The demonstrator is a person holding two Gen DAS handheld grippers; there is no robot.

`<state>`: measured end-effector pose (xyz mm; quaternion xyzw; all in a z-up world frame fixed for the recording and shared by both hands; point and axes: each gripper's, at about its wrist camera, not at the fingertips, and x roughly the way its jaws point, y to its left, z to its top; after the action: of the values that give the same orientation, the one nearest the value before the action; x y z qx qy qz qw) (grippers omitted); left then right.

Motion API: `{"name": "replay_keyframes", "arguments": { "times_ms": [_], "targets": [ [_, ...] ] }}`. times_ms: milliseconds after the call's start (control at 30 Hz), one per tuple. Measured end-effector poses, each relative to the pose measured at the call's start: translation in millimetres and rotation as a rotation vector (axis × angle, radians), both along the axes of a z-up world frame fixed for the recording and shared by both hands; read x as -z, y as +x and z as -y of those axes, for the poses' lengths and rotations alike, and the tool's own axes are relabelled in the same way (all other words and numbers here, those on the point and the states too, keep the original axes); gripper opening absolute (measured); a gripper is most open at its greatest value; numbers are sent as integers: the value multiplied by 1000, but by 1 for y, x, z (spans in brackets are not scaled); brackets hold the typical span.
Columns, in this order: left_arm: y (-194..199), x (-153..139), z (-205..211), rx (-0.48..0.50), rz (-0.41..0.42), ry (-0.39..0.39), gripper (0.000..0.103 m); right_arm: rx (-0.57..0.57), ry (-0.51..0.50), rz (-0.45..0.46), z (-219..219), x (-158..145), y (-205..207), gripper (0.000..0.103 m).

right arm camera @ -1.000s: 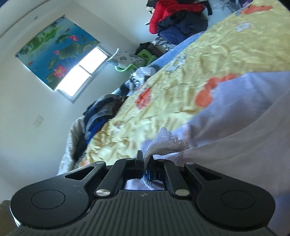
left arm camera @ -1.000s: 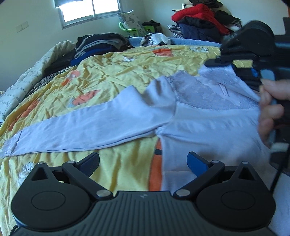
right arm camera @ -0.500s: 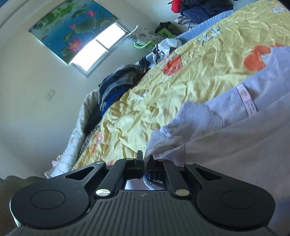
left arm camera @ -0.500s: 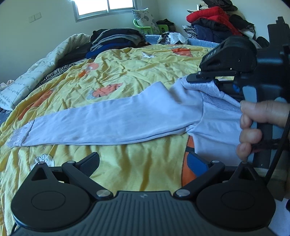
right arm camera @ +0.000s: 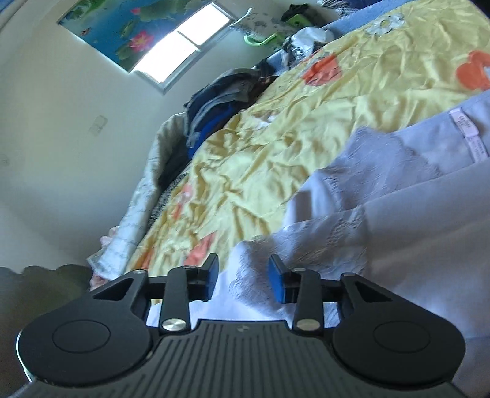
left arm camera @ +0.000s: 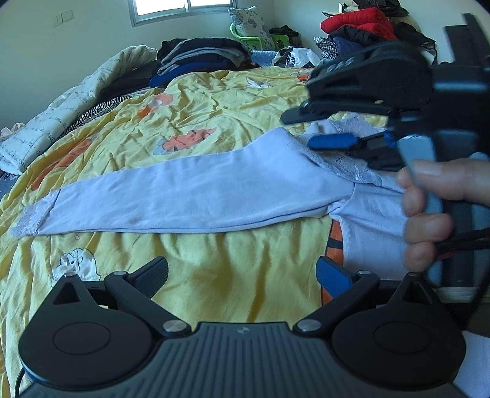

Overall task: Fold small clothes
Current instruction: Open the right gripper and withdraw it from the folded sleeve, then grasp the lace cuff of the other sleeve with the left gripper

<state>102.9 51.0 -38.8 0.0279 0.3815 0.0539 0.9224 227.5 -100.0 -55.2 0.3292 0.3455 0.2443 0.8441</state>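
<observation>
A pale lilac long-sleeved top [left arm camera: 196, 199] lies on the yellow bedspread [left arm camera: 214, 101], one sleeve stretched out to the left with a lace cuff. My left gripper [left arm camera: 242, 274] is open and empty, low over the bedspread just in front of the sleeve. My right gripper [left arm camera: 301, 128] shows at the right of the left wrist view, open, over the top's lace shoulder. In the right wrist view my right gripper [right arm camera: 243, 280] is open with the lace shoulder [right arm camera: 306, 245] loose between its fingers. The top's body [right arm camera: 428, 214] fills the right side.
A stack of dark folded clothes [left arm camera: 199, 58] sits at the far side of the bed. A red and dark clothes heap [left arm camera: 361, 27] lies at the back right. A white quilt [left arm camera: 61, 113] runs along the left edge. A window [right arm camera: 183, 46] is in the far wall.
My right gripper has opened and let go of the lace shoulder, which now lies folded over on the top. My left gripper stays open and has shifted slightly left.
</observation>
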Motion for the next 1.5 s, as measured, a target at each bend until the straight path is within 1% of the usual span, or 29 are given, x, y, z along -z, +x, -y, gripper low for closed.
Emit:
{"name": "replay_keyframes", "arguments": {
  "times_ms": [100,167,233,300,333,433,467,533,567,600,633,667,733,833,900,967,1000,1067,1133,1233,1300,1367,1433,1500],
  "targets": [
    [-1,0,-3,-10,1,0,103,27,28,17,12,-5,-9,39],
    [0,1,-7,-20,-2,-7,103,48,26,13,20,-6,-13,39],
    [1,2,-9,-29,-11,-15,103,35,13,-28,21,0,-10,39],
    [0,1,-11,-29,-18,-26,103,4,-18,-100,18,10,-4,39],
    [-1,0,-12,-30,-14,-27,103,12,-20,-102,18,11,-5,39],
    [-3,-1,-16,-46,-2,-14,103,21,35,-65,20,5,-14,39],
    [-2,-1,-17,-50,-4,-17,103,15,47,-57,19,4,-16,43],
    [-1,-1,-20,-58,-10,-30,103,3,19,-60,15,3,-16,48],
    [-1,-1,-21,-60,-14,-37,103,3,-17,-70,12,4,-15,49],
    [-1,-1,-23,-58,-15,-41,103,12,-57,-82,9,6,-14,49],
    [-1,-2,-25,-58,-12,-43,103,21,-71,-81,9,6,-15,49],
    [-2,-3,-28,-65,-5,-39,103,22,-66,-70,9,4,-19,46],
    [-2,-5,-35,-84,8,-35,103,15,-71,-28,7,-6,-29,46],
    [0,-8,-53,-123,29,-39,103,4,-168,66,-2,-22,-47,49],
    [1,-11,-69,-168,37,-28,103,3,-227,116,-6,-29,-60,54],
    [2,-12,-92,-228,42,-32,103,-19,-255,161,-8,-33,-74,67],
    [4,-12,-103,-257,40,-42,103,-26,-259,178,-8,-35,-80,68],
    [3,-11,-129,-319,32,-87,103,-28,-265,197,-6,-39,-90,68],
    [1,-10,-155,-372,32,-155,103,-28,-267,201,-5,-40,-98,68],
    [-5,-7,-197,-446,50,-312,103,-27,-254,189,-3,-39,-107,68],
    [-10,-3,-222,-471,84,-444,103,-26,-249,191,-1,-40,-111,69],
    [-14,1,-241,-485,118,-547,103,-29,-242,194,-1,-40,-116,71],
    [-20,2,-252,-495,157,-603,103,-31,-241,201,-2,-40,-119,72],
    [-19,6,-263,-493,183,-676,103,-31,-237,204,-2,-40,-122,72]
  ]
}}
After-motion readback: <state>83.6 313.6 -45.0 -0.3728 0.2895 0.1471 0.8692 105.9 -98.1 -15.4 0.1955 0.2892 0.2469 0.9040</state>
